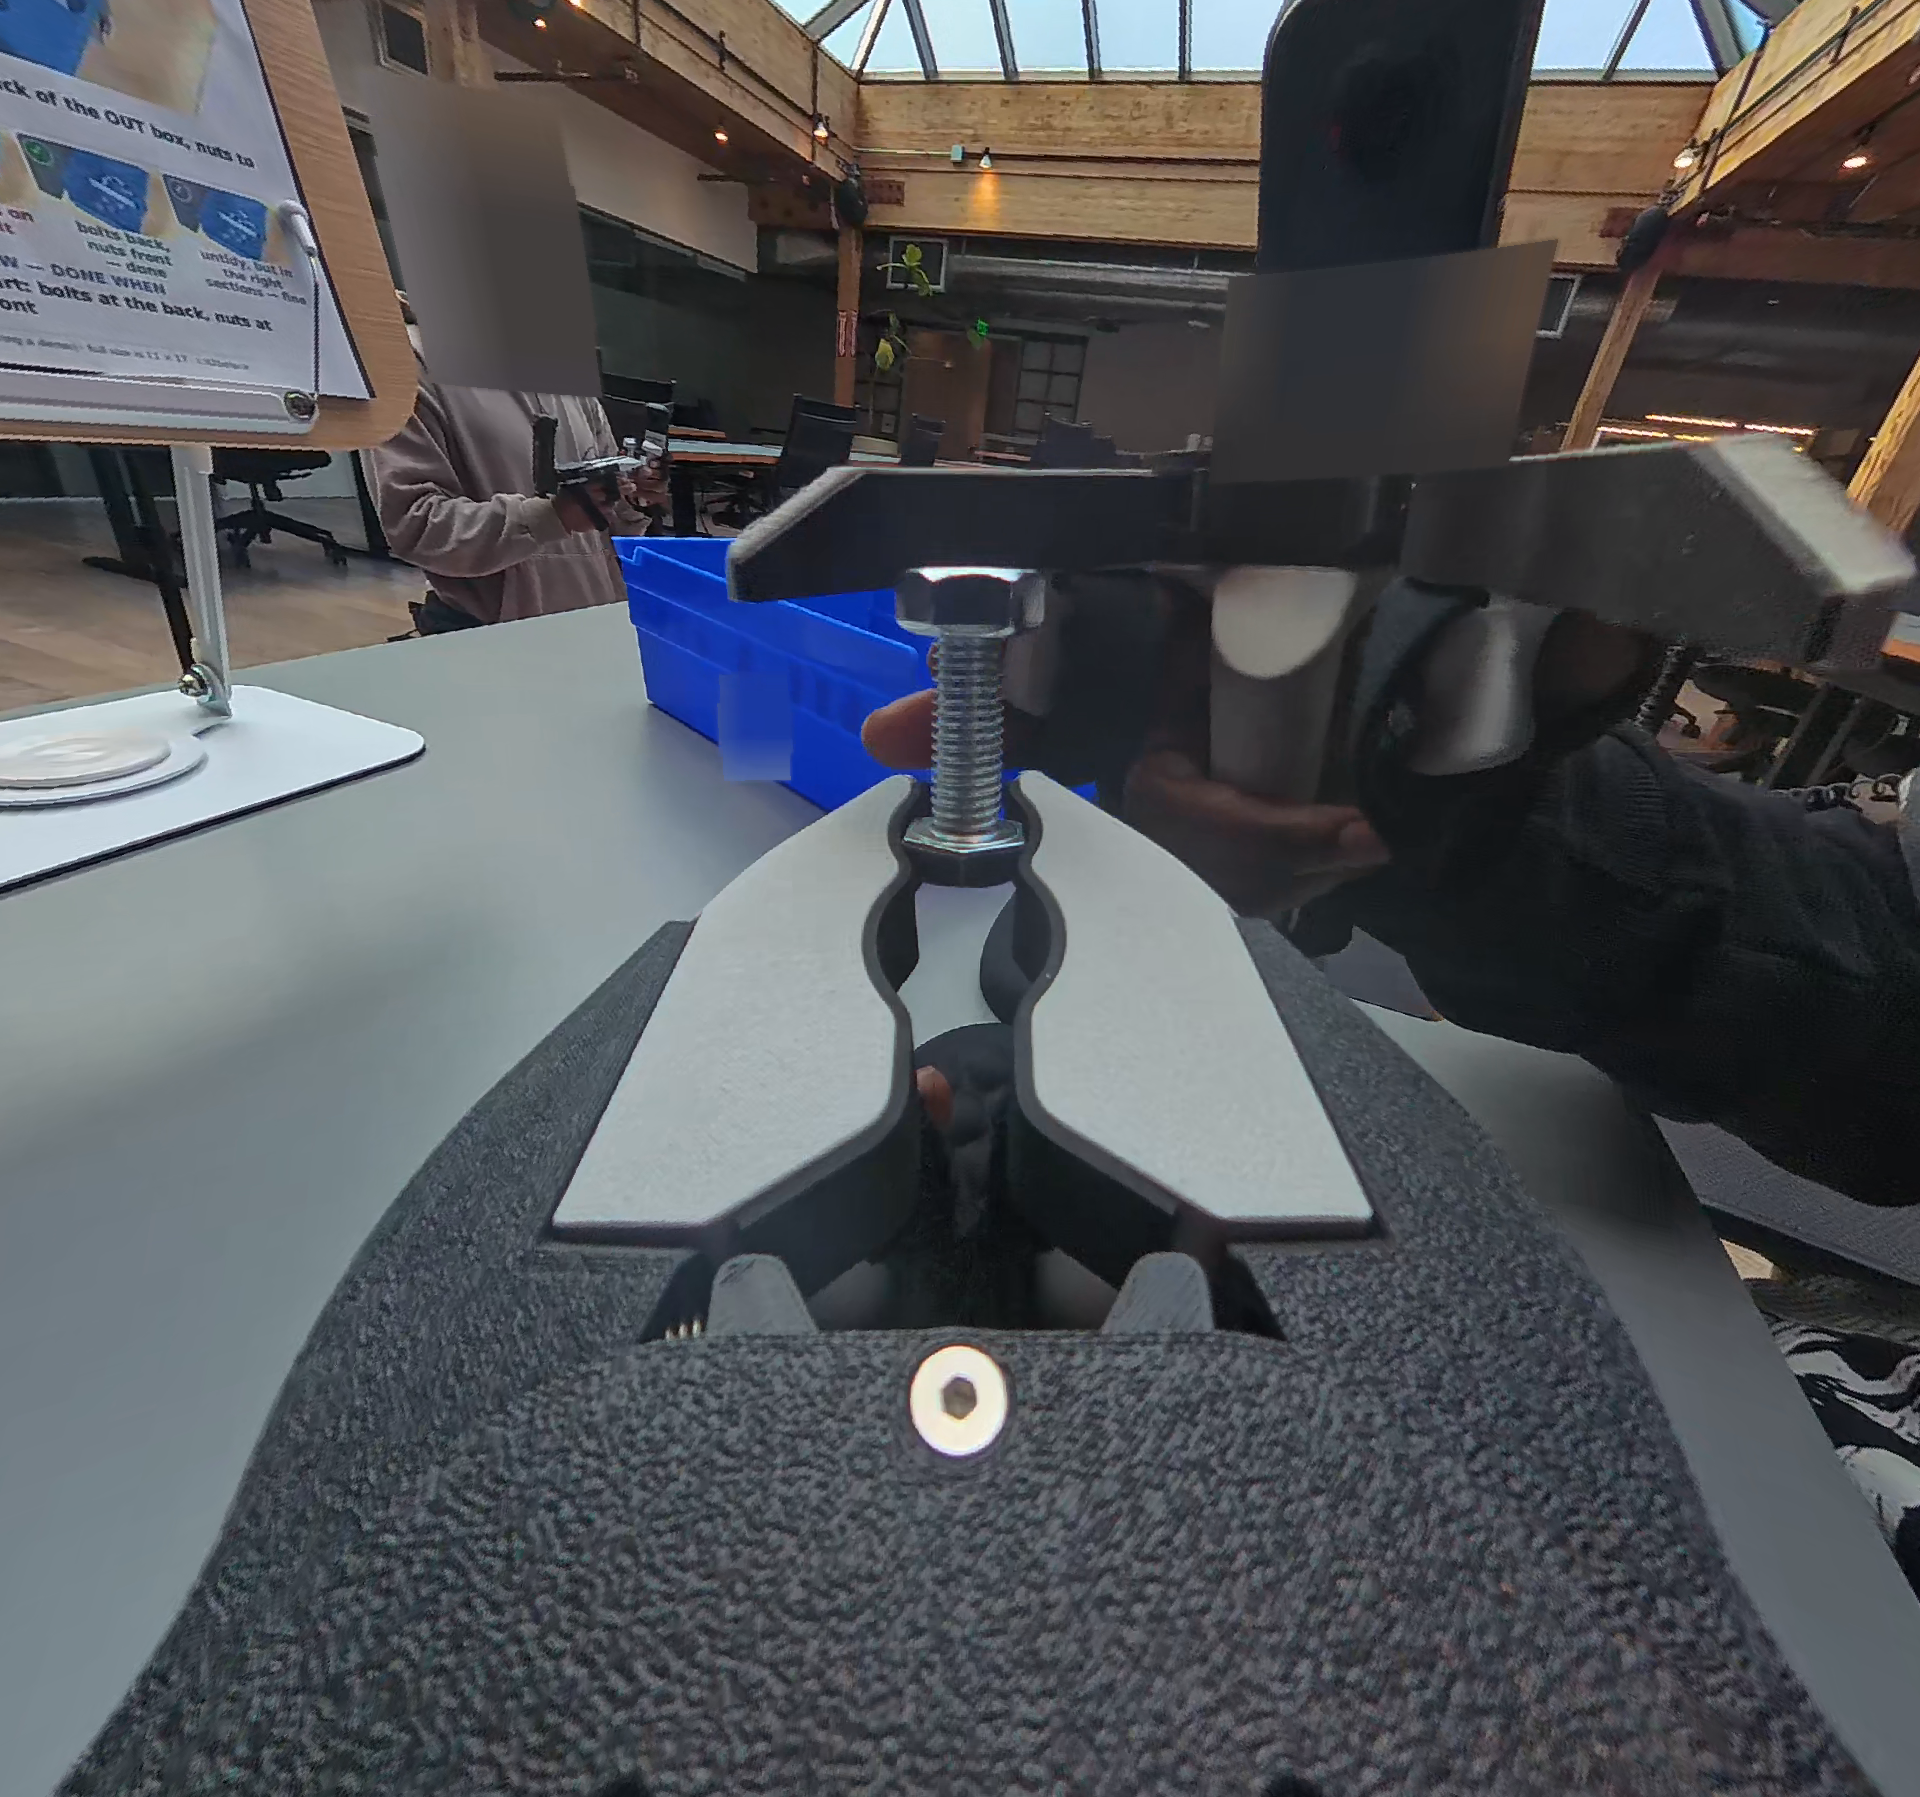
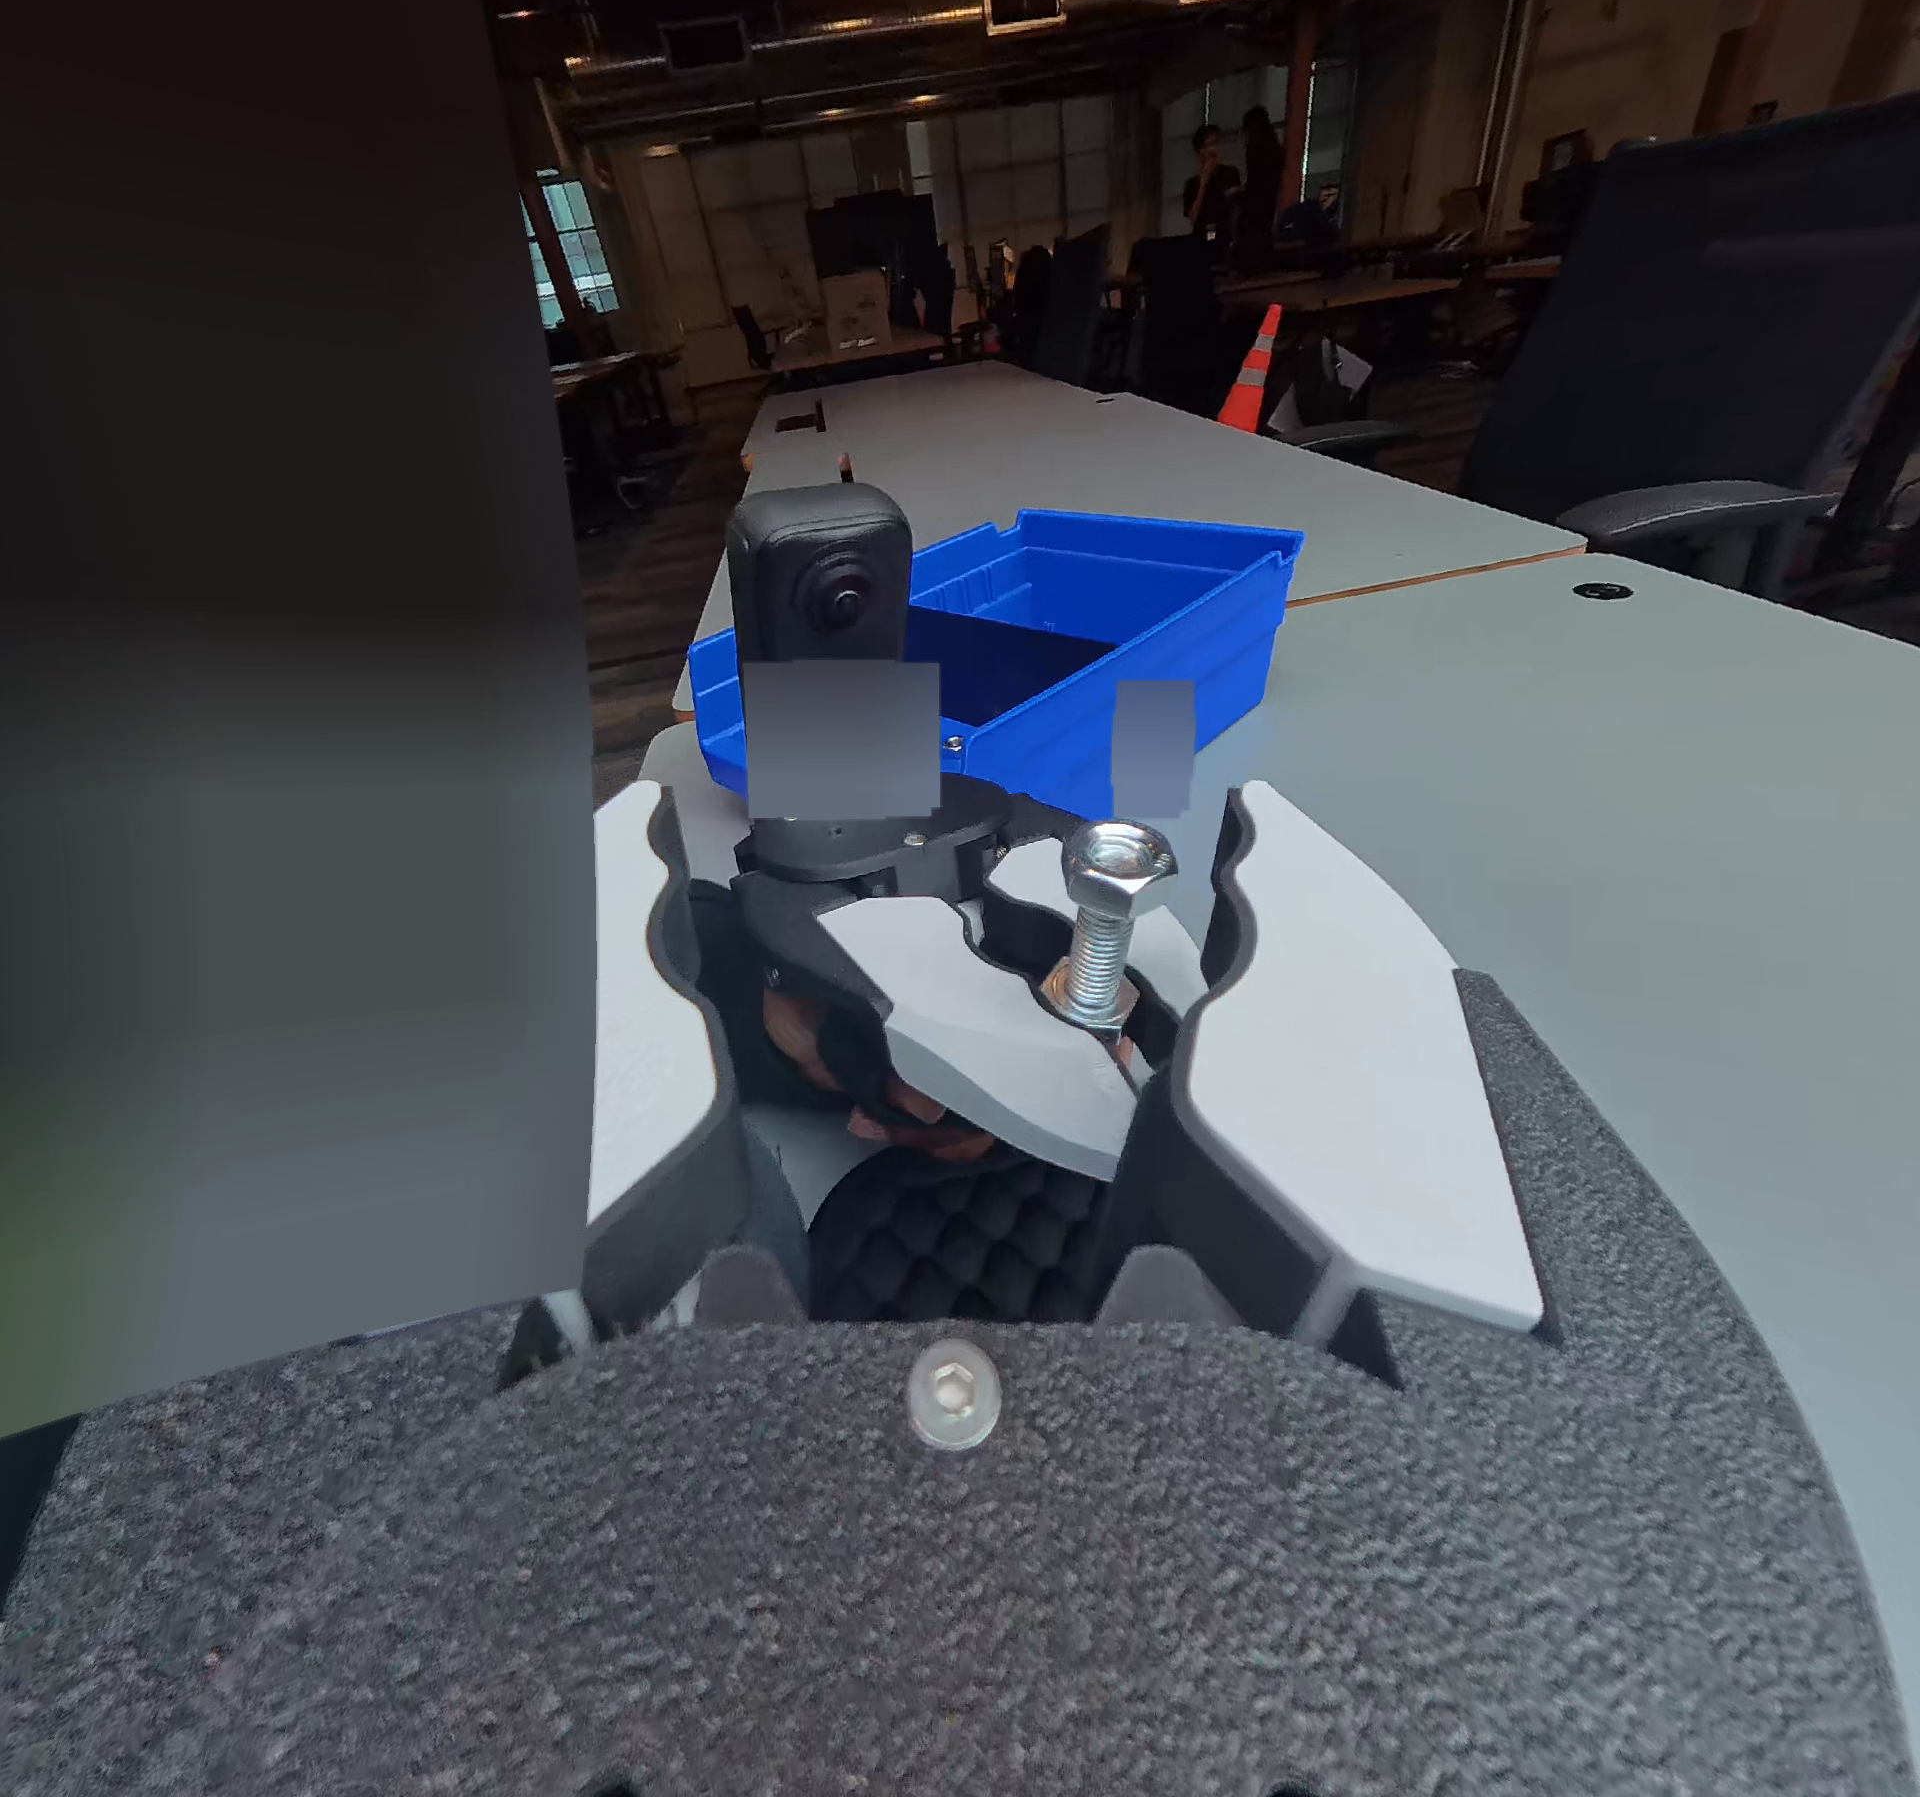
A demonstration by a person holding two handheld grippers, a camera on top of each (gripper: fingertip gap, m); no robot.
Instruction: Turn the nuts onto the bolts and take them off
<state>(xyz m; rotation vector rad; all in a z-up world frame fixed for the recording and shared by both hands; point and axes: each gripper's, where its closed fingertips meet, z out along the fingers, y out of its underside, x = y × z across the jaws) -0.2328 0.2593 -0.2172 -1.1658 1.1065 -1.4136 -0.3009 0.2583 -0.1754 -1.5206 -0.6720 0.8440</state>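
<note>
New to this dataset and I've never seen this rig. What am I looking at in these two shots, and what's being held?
There is no robot arm. A person holds a two-finger gripper in each hand, and each gripper carries a wide-angle camera looking forward along its fingers. One picture is from the left gripper, the other from the right gripper.

The left gripper is shut on a nut that sits low on an upright bolt, head up. The right gripper is open, with a finger on each side of the bolt head and apparently not touching it. A gloved hand holds it.

On the grey table are a blue bin and a stand with a printed sheet.
</note>
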